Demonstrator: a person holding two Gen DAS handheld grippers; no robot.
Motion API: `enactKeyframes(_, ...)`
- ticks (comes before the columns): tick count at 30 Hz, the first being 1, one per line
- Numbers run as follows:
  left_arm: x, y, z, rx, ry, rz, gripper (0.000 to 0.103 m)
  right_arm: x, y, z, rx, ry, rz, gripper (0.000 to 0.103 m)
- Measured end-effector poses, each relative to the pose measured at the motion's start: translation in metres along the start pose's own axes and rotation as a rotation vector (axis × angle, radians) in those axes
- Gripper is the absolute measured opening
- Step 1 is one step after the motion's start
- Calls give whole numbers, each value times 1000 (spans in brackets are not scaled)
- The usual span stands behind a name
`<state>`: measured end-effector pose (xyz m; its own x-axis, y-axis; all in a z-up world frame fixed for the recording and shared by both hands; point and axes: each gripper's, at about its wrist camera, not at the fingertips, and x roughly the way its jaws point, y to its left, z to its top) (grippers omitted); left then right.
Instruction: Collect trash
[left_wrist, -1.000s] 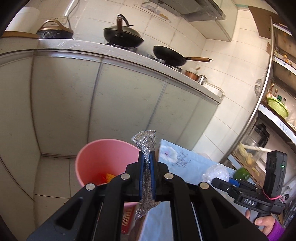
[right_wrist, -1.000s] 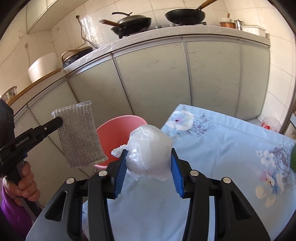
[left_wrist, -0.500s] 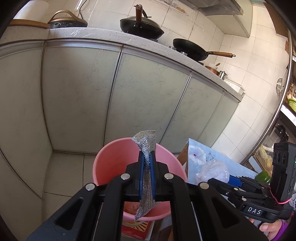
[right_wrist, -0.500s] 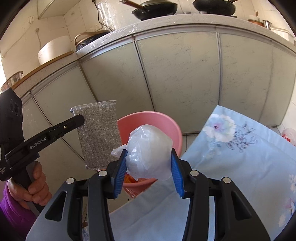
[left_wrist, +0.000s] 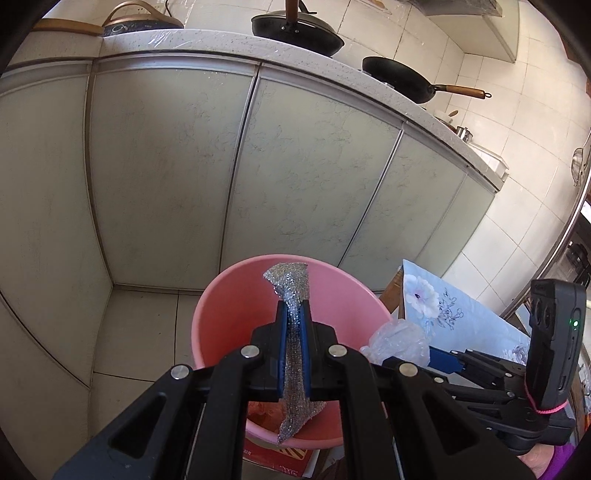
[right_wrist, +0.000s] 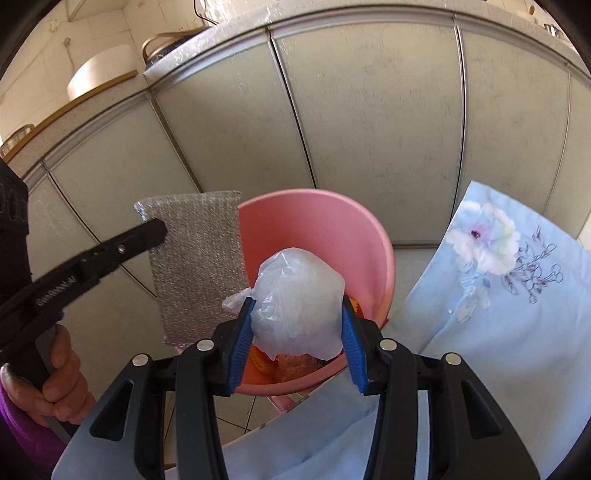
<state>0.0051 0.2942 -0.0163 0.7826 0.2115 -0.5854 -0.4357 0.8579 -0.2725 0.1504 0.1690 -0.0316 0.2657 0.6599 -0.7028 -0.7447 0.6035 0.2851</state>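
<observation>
Woks (left_wrist: 400, 79) on counter; floral tablecloth (right_wrist: 491, 295); cabinet doors (left_wrist: 310, 177)

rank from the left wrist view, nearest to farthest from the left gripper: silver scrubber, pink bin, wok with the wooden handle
1. Silver scrubber, clamped in the left gripper.
2. Pink bin, just below and ahead.
3. Wok, up on the counter, far right.

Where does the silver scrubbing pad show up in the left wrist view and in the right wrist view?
Left wrist: silver scrubbing pad at lower centre, edge-on in the left gripper.
Right wrist: pad flat-on, left of centre.
Shared landmark: pink bin behind it.
</observation>
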Motion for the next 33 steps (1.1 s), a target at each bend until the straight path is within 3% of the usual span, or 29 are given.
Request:
enactKeyframes(7, 2, 4, 0, -8, 5, 5, 7, 7, -4, 2, 27, 12, 15, 54)
enactKeyframes(13, -1, 4, 1, -11, 9, -5, 13, 3, -5, 4, 37, 0, 23, 60)
enactKeyframes(23, -15, -1, 2, 4, -4, -8, 29, -25, -5, -3, 23, -48, -5, 60)
enactKeyframes(33, -36, -21, -4, 42, -1, -33, 32, -57, -3, -14, -1, -81, -32, 60)
